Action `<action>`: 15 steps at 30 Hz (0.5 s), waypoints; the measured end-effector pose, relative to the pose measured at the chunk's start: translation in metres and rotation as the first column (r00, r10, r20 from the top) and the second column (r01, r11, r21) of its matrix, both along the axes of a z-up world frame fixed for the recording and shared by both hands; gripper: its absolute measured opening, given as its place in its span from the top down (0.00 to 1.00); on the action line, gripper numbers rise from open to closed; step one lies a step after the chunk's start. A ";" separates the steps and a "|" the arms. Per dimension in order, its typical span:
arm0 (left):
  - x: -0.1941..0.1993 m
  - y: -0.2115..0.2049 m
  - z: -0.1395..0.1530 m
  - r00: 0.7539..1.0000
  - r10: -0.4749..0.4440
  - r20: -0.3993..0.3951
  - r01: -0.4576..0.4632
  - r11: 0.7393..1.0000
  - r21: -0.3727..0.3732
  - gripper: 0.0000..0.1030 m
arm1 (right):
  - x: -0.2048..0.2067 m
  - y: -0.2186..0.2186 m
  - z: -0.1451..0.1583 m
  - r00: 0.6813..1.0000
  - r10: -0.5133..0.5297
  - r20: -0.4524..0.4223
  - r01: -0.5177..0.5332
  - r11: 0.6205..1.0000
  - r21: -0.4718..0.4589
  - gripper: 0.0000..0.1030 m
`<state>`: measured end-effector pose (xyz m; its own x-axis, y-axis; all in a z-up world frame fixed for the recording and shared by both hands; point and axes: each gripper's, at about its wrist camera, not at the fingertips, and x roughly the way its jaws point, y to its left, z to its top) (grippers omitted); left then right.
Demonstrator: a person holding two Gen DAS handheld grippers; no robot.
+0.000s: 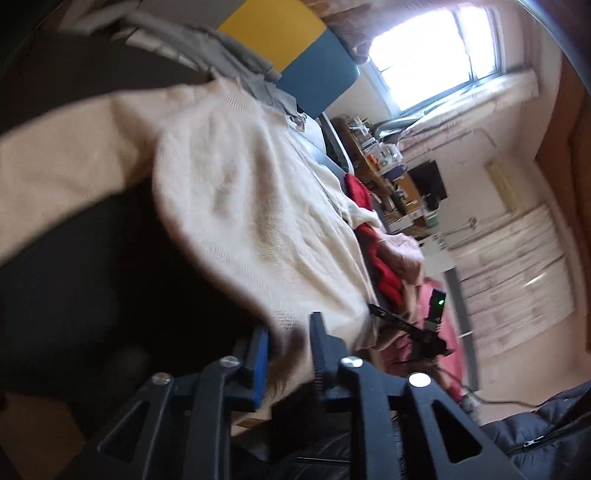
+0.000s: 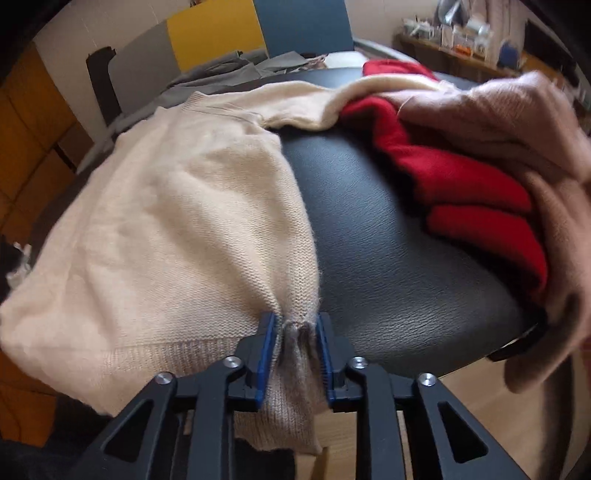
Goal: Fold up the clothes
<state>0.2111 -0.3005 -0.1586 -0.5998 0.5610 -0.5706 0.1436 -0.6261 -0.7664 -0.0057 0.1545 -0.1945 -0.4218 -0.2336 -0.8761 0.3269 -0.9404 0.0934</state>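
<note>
Two tools on one cream sweater (image 2: 177, 221) right now, so here's where we're at. We've got the sweater spread over the black padded surface (image 2: 388, 258), body mostly flat, with one sleeve trailing off toward the red garment (image 2: 461, 192) that sits on the far right side of the surface from the sweater. A pinkish knit (image 2: 517, 122) is draped over that red one, partly covering it.

Our right tool (image 2: 295, 347) is clamped on the sweater's bottom hem at the corner nearest us; the ribbed edge is bunched up between the blue pads (image 2: 266, 354) and a flap of knit hangs down below them, off the edge of the surface.

Our left tool (image 1: 288, 354) is squeezed onto the sweater too. From the left wrist view the cream fabric runs right down between the two fingers, with a blue pad (image 1: 261, 365) pressed against it on one side. That view is tilted and a bit blurry, so we can't say exactly which part of the sweater it has, just that it's an edge near the hem end. In that same view the sweater (image 1: 251, 192) looks lifted and stretched away from us, and the other tool shows just past it, next to the red garment (image 1: 380, 266).

Behind the sweater there's some grey cloth (image 2: 229, 74), and beyond that yellow (image 2: 218, 33) and blue panels (image 2: 303, 26).
</note>
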 end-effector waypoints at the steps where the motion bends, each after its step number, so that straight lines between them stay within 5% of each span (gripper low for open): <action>1: 0.003 -0.001 -0.005 1.000 -0.001 0.004 0.001 1.000 0.009 0.75 | 0.002 -0.003 0.002 1.000 0.005 -0.029 -0.004 0.999 0.050 0.68; 5: 0.012 -0.009 -0.034 0.993 0.023 0.116 -0.014 0.997 -0.080 0.75 | 0.008 -0.010 0.010 0.995 0.035 -0.096 -0.020 0.987 0.161 0.63; 8: 0.009 -0.012 -0.047 0.987 0.080 0.140 -0.060 0.988 -0.140 0.75 | 0.012 -0.008 0.028 0.990 0.031 -0.138 -0.018 0.996 0.091 0.60; 10: 0.004 -0.011 -0.045 0.987 0.125 0.098 -0.108 0.980 -0.166 0.75 | 0.014 -0.010 0.041 0.988 0.037 -0.150 -0.038 0.999 -0.008 0.60; 15: -0.028 0.002 -0.032 0.991 0.132 -0.026 -0.135 0.966 -0.222 0.75 | 0.009 -0.049 0.037 0.975 0.161 -0.150 -0.159 0.987 0.029 0.46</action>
